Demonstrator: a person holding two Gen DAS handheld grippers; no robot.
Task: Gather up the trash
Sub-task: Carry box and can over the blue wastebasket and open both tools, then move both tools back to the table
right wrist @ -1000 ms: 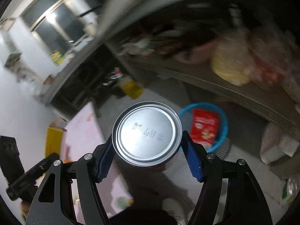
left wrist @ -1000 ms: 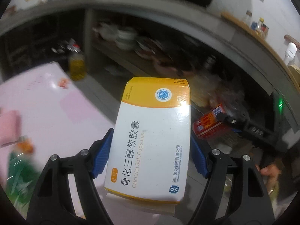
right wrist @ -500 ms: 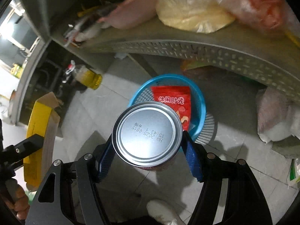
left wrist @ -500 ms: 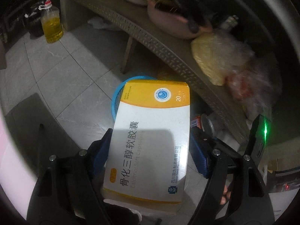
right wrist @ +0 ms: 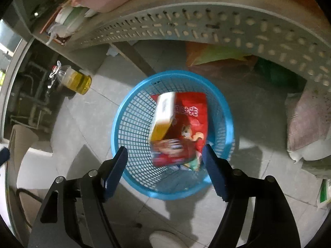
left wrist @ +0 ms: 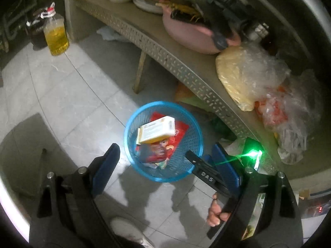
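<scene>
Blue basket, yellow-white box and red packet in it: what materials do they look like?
Blue basket: moulded plastic, judging by the open grid wall and smooth, uniform rim. Yellow-white box: printed cardboard, probably; flat faces, sharp folded edges. Red packet: glossy plastic film, likely; it creases and catches light.

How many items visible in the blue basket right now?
3, maybe more hidden: the medicine box tilted on top, the red snack bag beneath it, and a blurred red can at the near side of the basket.

A pale tiled floor (left wrist: 86,95) carries a blue mesh basket (left wrist: 191,124) and, well apart, a yellow oil bottle (left wrist: 55,36).
</scene>
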